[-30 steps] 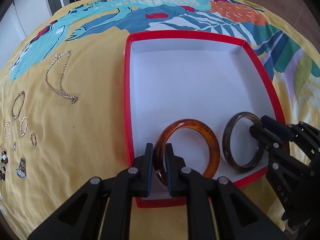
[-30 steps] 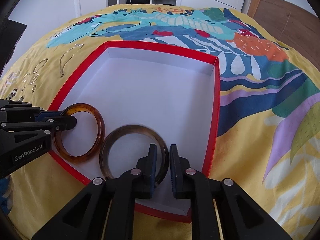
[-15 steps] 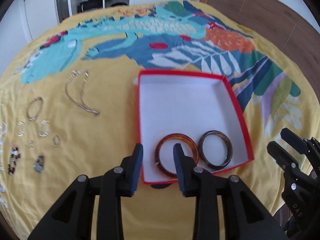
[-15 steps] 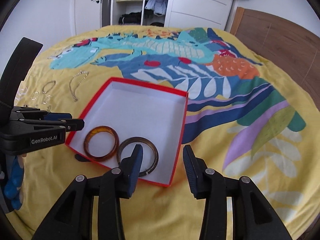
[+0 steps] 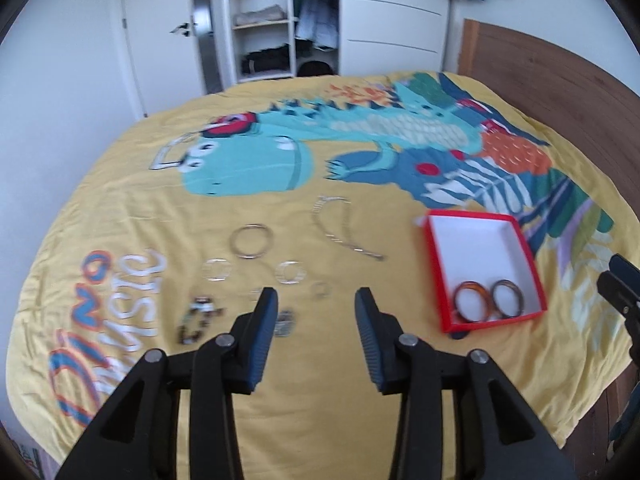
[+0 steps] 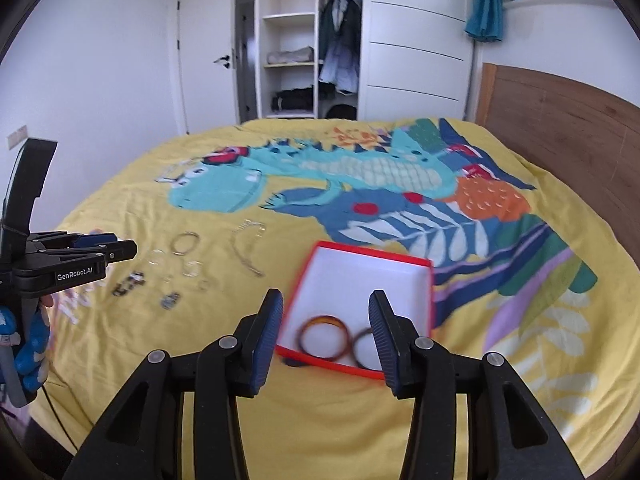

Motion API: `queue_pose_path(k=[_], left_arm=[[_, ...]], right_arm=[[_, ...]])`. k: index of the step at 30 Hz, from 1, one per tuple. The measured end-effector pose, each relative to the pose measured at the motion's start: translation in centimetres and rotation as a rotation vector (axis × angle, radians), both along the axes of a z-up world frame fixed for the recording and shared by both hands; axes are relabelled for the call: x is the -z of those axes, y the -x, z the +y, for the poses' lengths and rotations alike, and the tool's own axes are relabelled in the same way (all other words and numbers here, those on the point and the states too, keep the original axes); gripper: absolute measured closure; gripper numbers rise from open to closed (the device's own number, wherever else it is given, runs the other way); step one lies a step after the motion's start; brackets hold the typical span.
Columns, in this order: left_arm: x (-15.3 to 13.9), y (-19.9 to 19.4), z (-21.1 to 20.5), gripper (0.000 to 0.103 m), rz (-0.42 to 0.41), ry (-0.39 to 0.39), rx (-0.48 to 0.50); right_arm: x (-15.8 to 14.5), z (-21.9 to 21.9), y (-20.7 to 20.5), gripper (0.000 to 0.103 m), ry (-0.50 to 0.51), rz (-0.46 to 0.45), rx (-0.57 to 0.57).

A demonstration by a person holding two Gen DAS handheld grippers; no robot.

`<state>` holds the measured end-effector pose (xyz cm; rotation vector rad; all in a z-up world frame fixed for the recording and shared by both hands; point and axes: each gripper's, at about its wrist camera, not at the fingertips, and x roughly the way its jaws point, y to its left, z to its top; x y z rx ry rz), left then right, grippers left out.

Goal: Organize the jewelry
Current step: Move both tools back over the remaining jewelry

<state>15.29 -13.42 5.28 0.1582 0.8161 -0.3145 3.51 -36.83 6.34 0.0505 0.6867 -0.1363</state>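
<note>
**Two bangles boxed, loose pieces waiting on the bedspread**

The glossy amber tortoiseshell bangle (image 5: 471, 305) and the darker brown-grey bangle (image 5: 507, 299) lie flat, side by side and just touching, in the near end of the shallow red-rimmed white cardboard box (image 5: 435, 264). I judge that spot was chosen to leave the box's far end free for what remains. The rest lies spread on the yellow dinosaur-print bedspread (image 5: 320, 408), well left of the box: a thin silver chain necklace (image 5: 340, 228), a plain silver hoop bracelet (image 5: 251, 241), several small clear-looking rings (image 5: 291, 272) and a dark beaded piece (image 5: 196, 316). They are laid apart from each other, which I take to make single picks easier.

My left hand-held gripper (image 5: 316, 312) hangs above the bedspread with its jaws wide and nothing between them. The small rings sit just ahead of it and the box is off to its right. My right hand-held gripper (image 6: 325, 320) is likewise spread wide and empty, raised above the box, with both bangles showing between its fingers (image 6: 267, 332) from that camera.
</note>
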Motion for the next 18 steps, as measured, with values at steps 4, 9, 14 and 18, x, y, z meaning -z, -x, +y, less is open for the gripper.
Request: queue_pose_path(k=[4, 9, 14, 18], left_arm=[[-0.5, -0.7, 6.5, 0.064, -0.030, -0.008, -0.068], [0.5, -1.9, 12.2, 0.056, -0.037, -0.007, -0.143], [3.6, -3.2, 15.4, 0.051, -0.017, -0.006, -0.207], [7.9, -4.7, 16.0, 0.051, 0.043, -0.021, -0.201]], right_arm=[[-0.4, 4.4, -1.3, 0.053, -0.009, -0.009, -0.057], [0.4, 8.5, -3.6, 0.049, -0.032, -0.002, -0.121], [3.3, 12.3, -6.7, 0.047, -0.068, 0.044, -0.182], [7.4, 14.7, -9.6, 0.047, -0.100, 0.118, -0.232]])
